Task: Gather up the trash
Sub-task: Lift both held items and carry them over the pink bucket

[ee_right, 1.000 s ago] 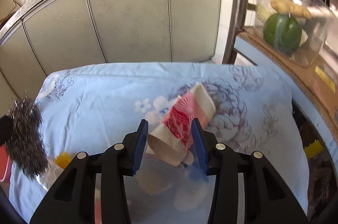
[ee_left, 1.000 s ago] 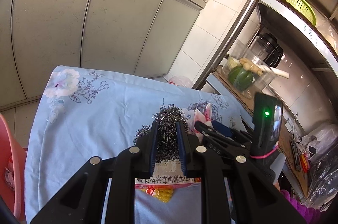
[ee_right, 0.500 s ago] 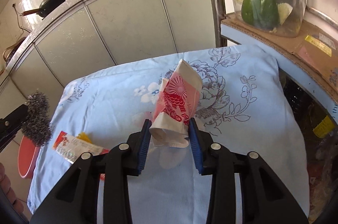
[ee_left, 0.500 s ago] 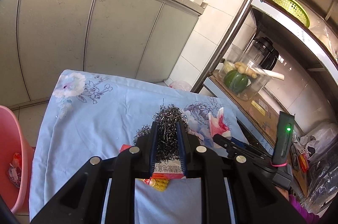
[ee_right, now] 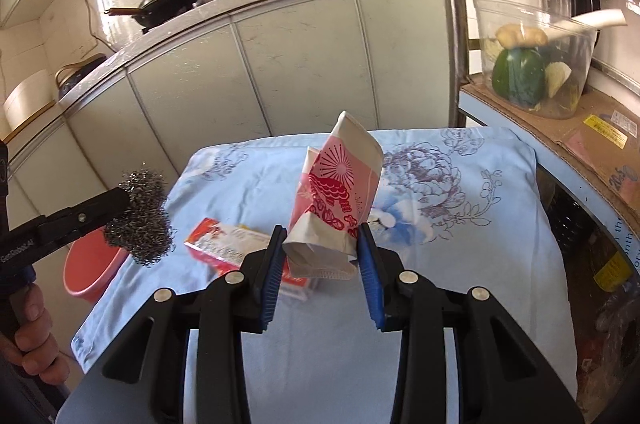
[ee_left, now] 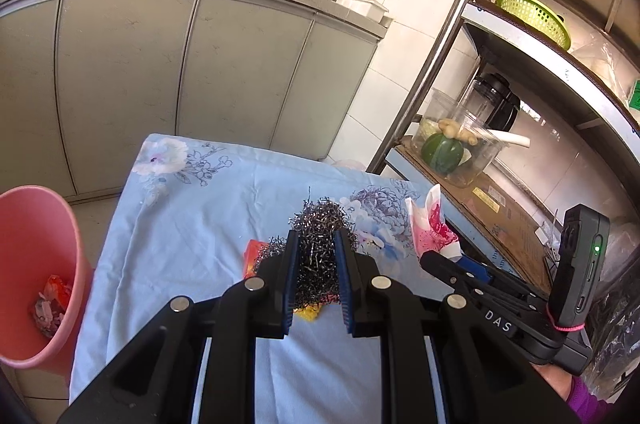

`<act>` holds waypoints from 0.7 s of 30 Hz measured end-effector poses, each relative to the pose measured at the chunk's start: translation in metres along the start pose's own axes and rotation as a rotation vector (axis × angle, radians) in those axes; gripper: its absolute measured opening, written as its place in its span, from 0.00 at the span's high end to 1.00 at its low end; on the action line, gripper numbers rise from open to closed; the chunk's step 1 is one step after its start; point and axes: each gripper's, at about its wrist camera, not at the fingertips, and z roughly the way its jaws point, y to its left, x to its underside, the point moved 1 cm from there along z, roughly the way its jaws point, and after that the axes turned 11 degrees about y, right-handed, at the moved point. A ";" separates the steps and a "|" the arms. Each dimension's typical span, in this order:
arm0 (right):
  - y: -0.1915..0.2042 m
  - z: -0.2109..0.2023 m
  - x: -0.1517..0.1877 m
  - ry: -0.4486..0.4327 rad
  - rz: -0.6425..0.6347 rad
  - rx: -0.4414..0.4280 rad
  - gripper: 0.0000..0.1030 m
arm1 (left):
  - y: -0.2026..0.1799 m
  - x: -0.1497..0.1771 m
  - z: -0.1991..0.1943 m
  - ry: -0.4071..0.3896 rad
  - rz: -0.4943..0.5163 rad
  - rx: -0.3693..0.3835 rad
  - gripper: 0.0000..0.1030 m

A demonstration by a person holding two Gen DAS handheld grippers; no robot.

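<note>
left gripper (ee_left: pixel 316 256): matte black plastic frame, two angular arms with triangular cut-outs, four round silver screw heads. fingers (ee_left: pixel 289 276) carry ribbed blue pads on the inner faces. right gripper (ee_right: pixel 322 264): same black build, four silver screws, blue ribbed pads. from the left view its side arm reads "DAS" in white; a black camera unit with a green led is strapped on by a pink band. bare skin on left hand (ee_right: pixel 30 336); purple sleeve at right wrist (ee_left: pixel 588 394).

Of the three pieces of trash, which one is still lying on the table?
The flat red-and-white wrapper. It lies on the blue cloth, while the steel wool and the paper cup are each held up in a gripper.
</note>
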 end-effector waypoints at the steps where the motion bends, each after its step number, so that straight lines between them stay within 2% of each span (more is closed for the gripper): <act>1: 0.004 -0.001 0.002 0.004 -0.008 -0.009 0.65 | 0.001 0.003 -0.004 -0.006 0.000 -0.006 0.83; 12: 0.062 0.004 0.015 0.045 -0.132 -0.096 0.65 | 0.021 0.021 -0.039 -0.057 -0.030 -0.057 0.83; 21: 0.121 0.017 0.013 0.076 -0.257 -0.169 0.65 | 0.061 0.032 -0.065 -0.099 -0.098 -0.137 0.83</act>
